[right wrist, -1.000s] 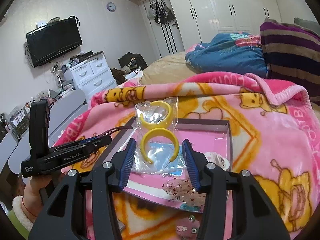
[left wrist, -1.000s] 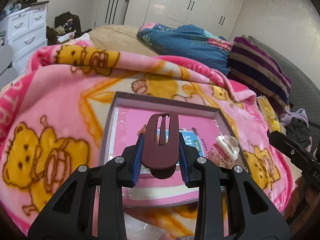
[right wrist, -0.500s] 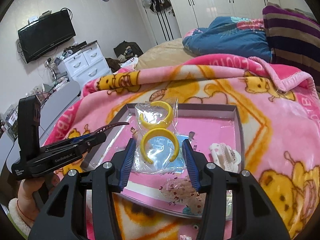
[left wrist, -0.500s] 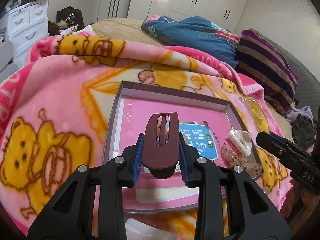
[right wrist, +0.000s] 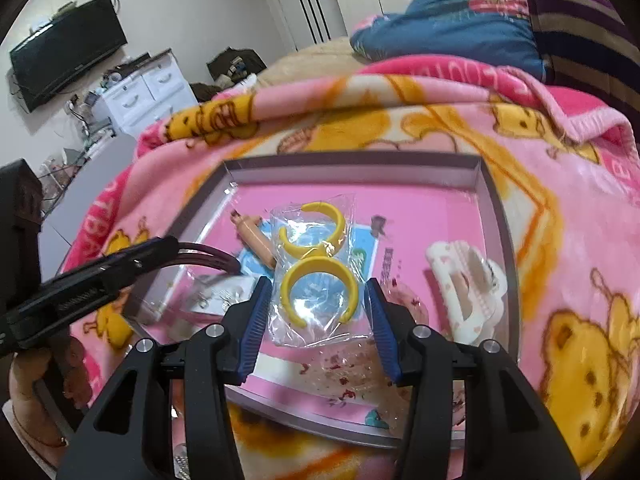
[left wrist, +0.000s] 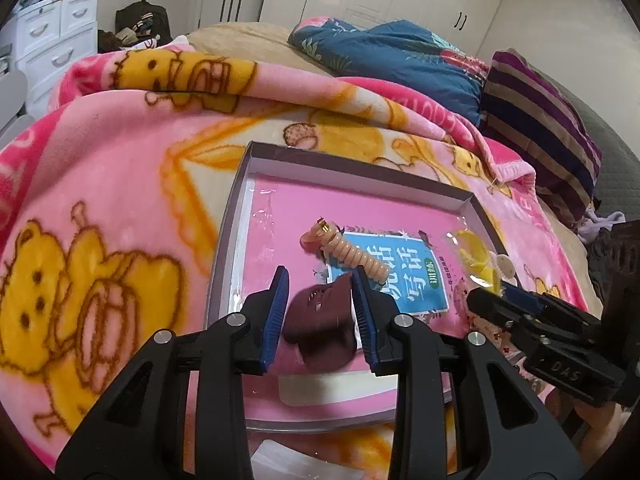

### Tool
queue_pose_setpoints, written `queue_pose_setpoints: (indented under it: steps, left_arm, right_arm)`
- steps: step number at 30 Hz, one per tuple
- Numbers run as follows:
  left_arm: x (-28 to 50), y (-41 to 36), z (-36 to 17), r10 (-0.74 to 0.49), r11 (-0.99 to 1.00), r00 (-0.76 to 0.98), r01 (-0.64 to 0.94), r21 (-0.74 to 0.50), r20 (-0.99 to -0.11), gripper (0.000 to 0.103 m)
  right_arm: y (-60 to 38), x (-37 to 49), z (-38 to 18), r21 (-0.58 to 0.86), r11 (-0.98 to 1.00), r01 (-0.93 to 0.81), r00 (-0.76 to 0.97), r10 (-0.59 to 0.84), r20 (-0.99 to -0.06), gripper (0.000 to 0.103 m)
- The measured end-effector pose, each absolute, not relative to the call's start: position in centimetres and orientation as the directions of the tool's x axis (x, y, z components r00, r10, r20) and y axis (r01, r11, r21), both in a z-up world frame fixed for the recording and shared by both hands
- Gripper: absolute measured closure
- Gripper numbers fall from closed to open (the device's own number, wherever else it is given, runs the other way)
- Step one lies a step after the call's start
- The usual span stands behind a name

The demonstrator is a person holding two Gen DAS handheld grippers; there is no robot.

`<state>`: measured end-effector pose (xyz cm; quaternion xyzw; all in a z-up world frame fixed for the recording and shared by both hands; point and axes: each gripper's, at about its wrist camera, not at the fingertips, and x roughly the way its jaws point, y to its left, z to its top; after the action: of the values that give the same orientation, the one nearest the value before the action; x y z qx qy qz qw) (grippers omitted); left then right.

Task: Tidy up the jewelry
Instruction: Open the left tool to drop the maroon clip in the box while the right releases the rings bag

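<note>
Left gripper (left wrist: 320,312) fingers are parting around the maroon hair clip (left wrist: 320,326), which is tipping into the box (left wrist: 226,240). Right gripper (right wrist: 316,312) fingers, spread wide, are bracketing the bagged yellow bangles (right wrist: 316,276). Risk: the clip bouncing onto the spiral hair tie (left wrist: 354,254), or the bag snagging a finger.

We have the left gripper (left wrist: 320,304) and right gripper (right wrist: 316,312) both spread open, side by side, fingers pointing forward and down.
</note>
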<state>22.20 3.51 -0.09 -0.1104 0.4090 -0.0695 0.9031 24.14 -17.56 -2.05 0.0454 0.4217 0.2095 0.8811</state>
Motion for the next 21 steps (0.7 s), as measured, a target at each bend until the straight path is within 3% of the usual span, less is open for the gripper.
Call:
queue_pose_setpoints:
  steps: [12,21]
  left_arm:
    - [21.9,3.7,0.5,-0.221,0.963,0.665,0.034,-0.267,-0.713,0.079]
    - [21.5,3.7,1.1,-0.217,0.965,0.667,0.034,-0.262,-0.713,0.064]
  right_arm:
    - [-17.5,24.2,-3.2,0.252,0.919,-0.304,0.538,0.384,-0.751,0.054]
    - [-18.5,23.2,-2.3,0.293,0.909,-0.296,0.555,0.413,-0.722,0.040]
